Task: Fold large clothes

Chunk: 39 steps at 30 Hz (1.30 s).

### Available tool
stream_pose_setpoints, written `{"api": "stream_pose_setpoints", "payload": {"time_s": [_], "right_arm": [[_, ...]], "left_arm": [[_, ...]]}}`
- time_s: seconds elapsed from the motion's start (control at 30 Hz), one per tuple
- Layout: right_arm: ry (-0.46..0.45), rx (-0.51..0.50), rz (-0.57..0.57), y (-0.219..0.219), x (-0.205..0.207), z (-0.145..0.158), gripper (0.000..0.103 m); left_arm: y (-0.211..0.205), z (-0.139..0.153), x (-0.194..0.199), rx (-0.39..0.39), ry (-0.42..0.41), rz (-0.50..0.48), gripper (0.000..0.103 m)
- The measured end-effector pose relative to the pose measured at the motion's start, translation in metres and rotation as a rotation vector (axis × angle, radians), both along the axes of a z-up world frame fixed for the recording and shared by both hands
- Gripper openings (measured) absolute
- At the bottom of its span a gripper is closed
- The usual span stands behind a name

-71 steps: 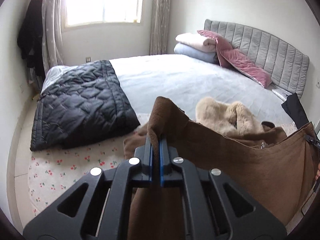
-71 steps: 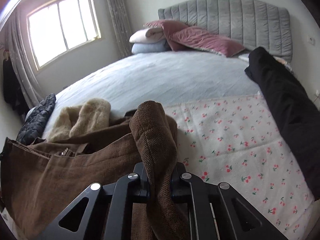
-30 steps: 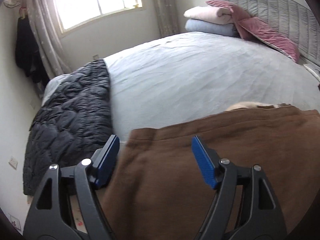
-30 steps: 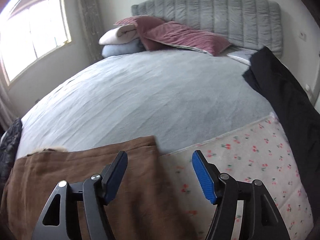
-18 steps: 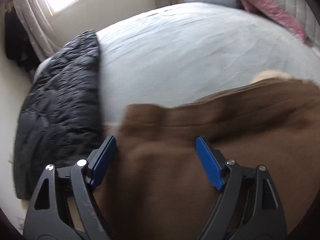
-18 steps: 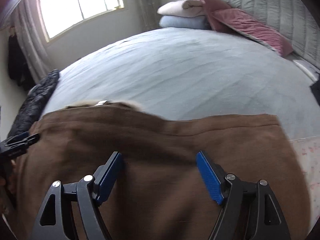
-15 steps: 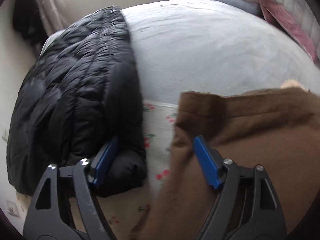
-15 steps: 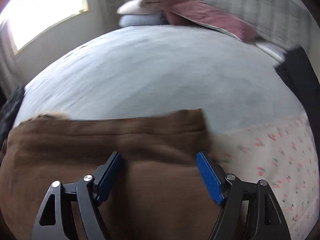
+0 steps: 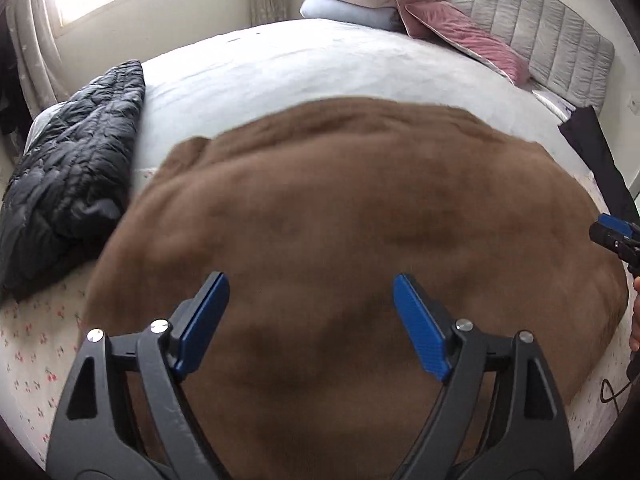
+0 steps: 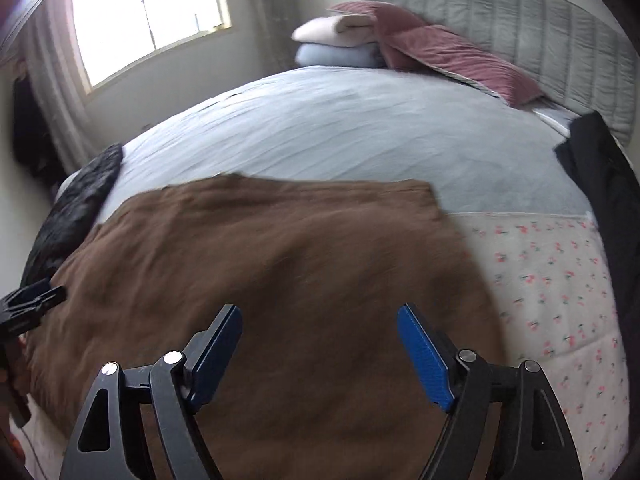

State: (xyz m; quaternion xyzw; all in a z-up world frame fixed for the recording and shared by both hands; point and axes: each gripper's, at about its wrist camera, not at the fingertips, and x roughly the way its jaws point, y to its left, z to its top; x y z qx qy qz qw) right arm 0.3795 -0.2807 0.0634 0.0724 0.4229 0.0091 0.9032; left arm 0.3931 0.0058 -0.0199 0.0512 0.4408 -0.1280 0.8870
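Observation:
A large brown coat (image 9: pixel 352 208) lies folded and spread flat on the near part of the bed; it also shows in the right wrist view (image 10: pixel 256 264). My left gripper (image 9: pixel 308 312) is open and empty, held just above the coat's near part. My right gripper (image 10: pixel 318 340) is open and empty above the coat's right part. The right gripper's tip shows at the right edge of the left wrist view (image 9: pixel 612 236). The left gripper's tip shows at the left edge of the right wrist view (image 10: pixel 32 300).
A black quilted jacket (image 9: pixel 68 176) lies left of the coat. A black garment (image 10: pixel 600 184) lies along the bed's right side. Folded blankets (image 9: pixel 344 0) and a pink quilt (image 9: pixel 460 36) sit by the grey headboard (image 9: pixel 560 36). A floral sheet (image 10: pixel 552 288) covers the near bed.
Both grippers let go of the coat and opened. The coat now lies flat on the bed, its fur lining covered. Both grippers have pulled back over it.

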Motion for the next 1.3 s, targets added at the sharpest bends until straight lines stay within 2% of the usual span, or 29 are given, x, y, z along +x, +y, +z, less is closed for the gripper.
{"api": "stream_pose_setpoints", "payload": {"time_s": [0.03, 0.1, 0.13, 0.2, 0.27, 0.33, 0.4, 0.47, 0.53, 0.6, 0.67, 0.83, 0.87, 0.97, 1.07, 1.3], "right_arm": [[0.018, -0.013, 0.024, 0.010, -0.007, -0.008, 0.082], [0.073, -0.025, 0.019, 0.000, -0.021, -0.032, 0.082], [0.095, -0.016, -0.008, -0.014, -0.030, -0.044, 0.082], [0.059, 0.031, -0.056, -0.054, -0.053, -0.055, 0.082], [0.034, 0.053, -0.117, -0.089, -0.078, -0.053, 0.081], [0.045, 0.040, -0.162, -0.104, -0.096, -0.043, 0.082], [0.072, 0.033, -0.189, -0.104, -0.111, -0.031, 0.082], [0.048, 0.059, -0.164, -0.099, -0.128, -0.016, 0.082], [0.026, 0.041, -0.148, -0.086, -0.144, -0.001, 0.084], [0.013, 0.029, -0.142, -0.068, -0.158, 0.012, 0.088], [-0.014, 0.066, -0.134, -0.053, -0.172, 0.019, 0.089], [-0.034, 0.116, -0.130, -0.020, -0.204, 0.026, 0.091], [-0.031, 0.110, -0.126, -0.011, -0.210, 0.029, 0.092], [-0.031, 0.082, -0.101, 0.009, -0.220, 0.027, 0.095], [-0.035, 0.064, -0.089, 0.026, -0.226, 0.020, 0.100], [0.010, -0.012, -0.067, 0.057, -0.229, 0.005, 0.100]], "left_arm": [[0.005, -0.010, -0.007, 0.008, 0.013, 0.002, 0.085], [0.035, -0.021, -0.018, -0.035, -0.017, 0.012, 0.090], [0.053, -0.024, -0.023, -0.039, -0.023, 0.039, 0.091], [0.084, -0.023, -0.034, -0.046, -0.023, 0.058, 0.091], [0.099, -0.017, -0.053, 0.050, -0.064, 0.081, 0.091], [0.107, -0.010, -0.067, 0.110, -0.050, 0.137, 0.091], [0.123, -0.001, -0.074, 0.023, 0.009, 0.189, 0.091], [0.127, 0.011, -0.092, -0.061, 0.038, 0.228, 0.091], [0.120, 0.021, -0.115, -0.074, 0.044, 0.233, 0.092], [0.106, 0.029, -0.138, -0.048, 0.042, 0.225, 0.096], [0.093, 0.037, -0.162, -0.045, 0.035, 0.224, 0.100], [0.054, 0.041, -0.211, -0.166, 0.083, 0.159, 0.102], [0.045, 0.039, -0.218, -0.168, 0.098, 0.149, 0.102], [0.016, 0.032, -0.230, -0.133, 0.102, 0.104, 0.102], [-0.003, 0.022, -0.240, -0.057, 0.087, 0.109, 0.102], [-0.013, 0.008, -0.252, -0.034, 0.111, 0.141, 0.102]]}}
